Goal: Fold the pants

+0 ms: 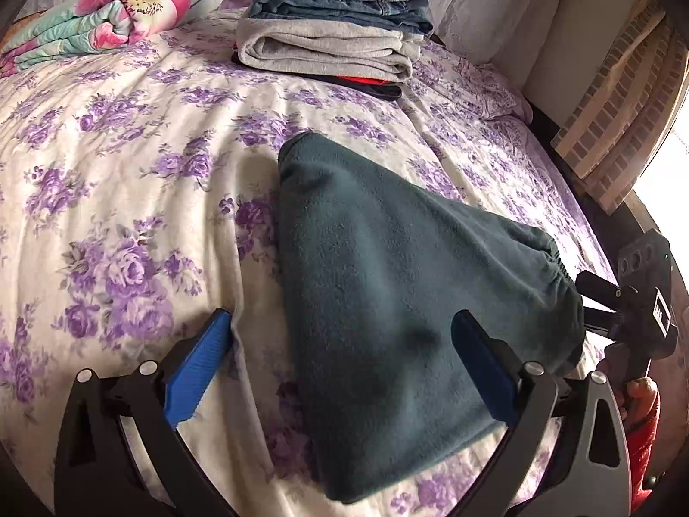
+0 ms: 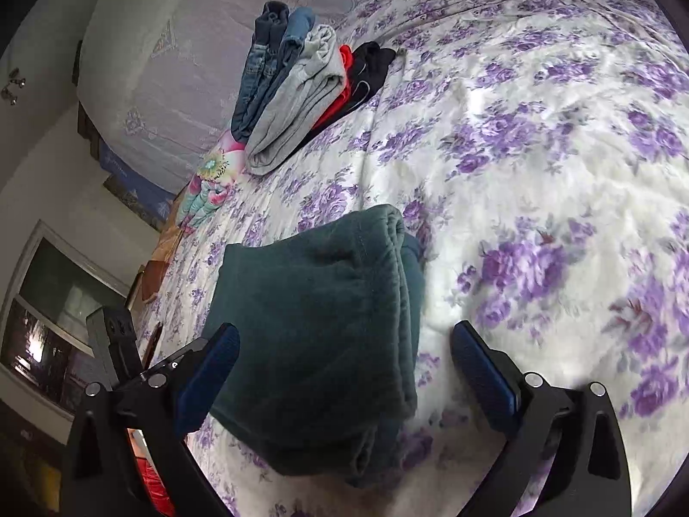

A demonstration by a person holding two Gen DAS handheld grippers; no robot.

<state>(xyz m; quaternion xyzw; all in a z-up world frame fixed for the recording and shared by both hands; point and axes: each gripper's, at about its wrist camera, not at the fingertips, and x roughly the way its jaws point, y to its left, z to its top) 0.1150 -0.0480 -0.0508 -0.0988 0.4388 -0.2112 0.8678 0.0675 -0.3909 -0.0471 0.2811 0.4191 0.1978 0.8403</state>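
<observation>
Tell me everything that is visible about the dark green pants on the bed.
The dark green pants look like soft fleece and lie folded into a compact, thick bundle on the floral purple bedspread. A gathered elastic edge shows at one end, and stacked layers show along one side in the right wrist view. Both the left gripper and the right gripper are open around it, not clamping.
</observation>
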